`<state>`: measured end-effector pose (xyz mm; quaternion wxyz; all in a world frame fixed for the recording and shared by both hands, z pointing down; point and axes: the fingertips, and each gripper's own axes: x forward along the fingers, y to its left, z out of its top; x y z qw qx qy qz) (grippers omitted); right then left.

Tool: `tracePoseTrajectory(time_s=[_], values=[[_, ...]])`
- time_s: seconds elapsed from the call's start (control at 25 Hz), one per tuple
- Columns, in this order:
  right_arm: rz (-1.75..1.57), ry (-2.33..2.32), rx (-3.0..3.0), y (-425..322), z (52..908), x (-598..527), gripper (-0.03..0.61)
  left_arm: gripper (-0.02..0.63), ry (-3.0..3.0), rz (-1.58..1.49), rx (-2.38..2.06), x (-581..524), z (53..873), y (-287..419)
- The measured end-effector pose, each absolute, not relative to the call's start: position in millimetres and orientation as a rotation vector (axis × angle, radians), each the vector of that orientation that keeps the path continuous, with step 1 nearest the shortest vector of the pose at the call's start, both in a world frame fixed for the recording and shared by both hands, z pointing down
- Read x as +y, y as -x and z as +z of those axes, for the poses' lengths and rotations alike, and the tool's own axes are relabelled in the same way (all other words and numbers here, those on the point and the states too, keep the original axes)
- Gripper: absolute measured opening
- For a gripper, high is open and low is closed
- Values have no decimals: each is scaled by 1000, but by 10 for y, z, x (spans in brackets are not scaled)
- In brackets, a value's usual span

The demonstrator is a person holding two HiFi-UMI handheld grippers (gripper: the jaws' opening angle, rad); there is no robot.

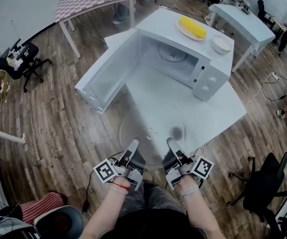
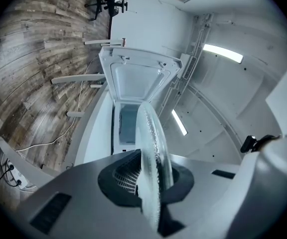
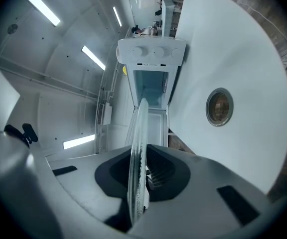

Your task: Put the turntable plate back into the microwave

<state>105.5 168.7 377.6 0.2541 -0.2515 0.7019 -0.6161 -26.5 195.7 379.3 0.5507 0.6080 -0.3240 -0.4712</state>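
Wood flooring runs all round the white tabletop point(image 1: 218, 108), where the microwave point(image 1: 211, 76) sits toward the far edge with its door point(image 1: 106, 78) standing wide open to your left. You hold the plate point(image 1: 151, 138) roughly level over the tabletop's near edge. The left hand-held gripper point(image 1: 132, 148) is clenched on its near rim, and the right hand-held gripper point(image 1: 173, 146) grips the rim just beside it.

Treat the plate as clear glass: stiff, fairly heavy, slick, and likely to chip or shatter if it knocks anything. Both grips sit on the side nearest you, so the far side hangs unsupported and will probably want to droop. Squeeze firmly and hold it flat.

Bare tabletop lies between the plate and the cavity point(image 1: 171, 59), so the path looks open. Mind the door edge on the left and the cavity's lower lip as you feed the plate in.
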Motion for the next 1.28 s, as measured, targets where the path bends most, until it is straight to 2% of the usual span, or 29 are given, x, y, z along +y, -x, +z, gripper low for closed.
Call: tracePoseTrajectory(time_s=[1.28], values=[[-1642, 793, 1827, -1001, 3875, 913, 41, 35, -1417, -1046, -696, 1063, 3923, 336]])
